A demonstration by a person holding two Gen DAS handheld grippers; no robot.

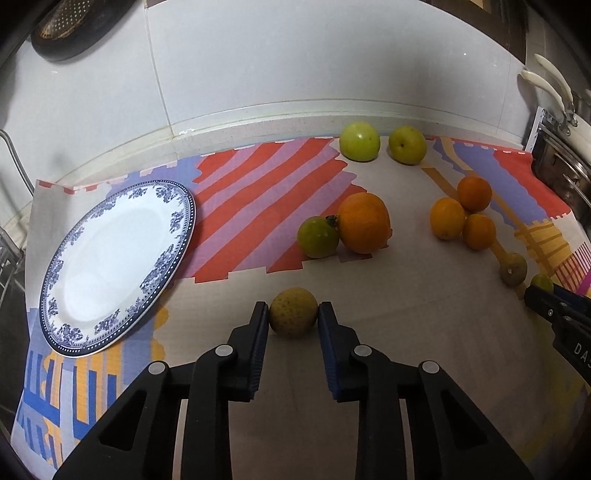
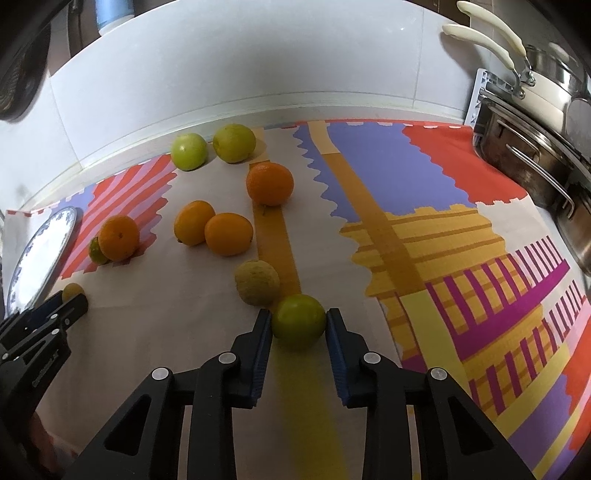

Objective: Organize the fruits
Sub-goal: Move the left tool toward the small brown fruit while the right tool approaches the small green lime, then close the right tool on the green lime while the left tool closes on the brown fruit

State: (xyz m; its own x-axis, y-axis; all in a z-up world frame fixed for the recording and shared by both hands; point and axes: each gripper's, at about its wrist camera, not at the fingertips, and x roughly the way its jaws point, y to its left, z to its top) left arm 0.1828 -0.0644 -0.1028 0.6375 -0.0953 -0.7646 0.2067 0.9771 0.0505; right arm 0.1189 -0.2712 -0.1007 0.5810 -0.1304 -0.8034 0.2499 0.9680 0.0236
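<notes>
Only right wrist view shows green fruit between right gripper fingers.

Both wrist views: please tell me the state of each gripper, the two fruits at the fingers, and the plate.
left gripper: fingers closed on the yellow speckled fruit
yellow speckled fruit: held, resting on the cloth
right gripper: fingers closed on the green fruit
green fruit: held, touching the cloth
plate: empty, lying on the cloth

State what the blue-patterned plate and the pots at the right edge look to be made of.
Plate: likely glazed ceramic or porcelain, glossy white with a printed blue floral rim. Pots: apparently stainless steel, shiny and reflective, with cream handles that look like plastic.
</notes>
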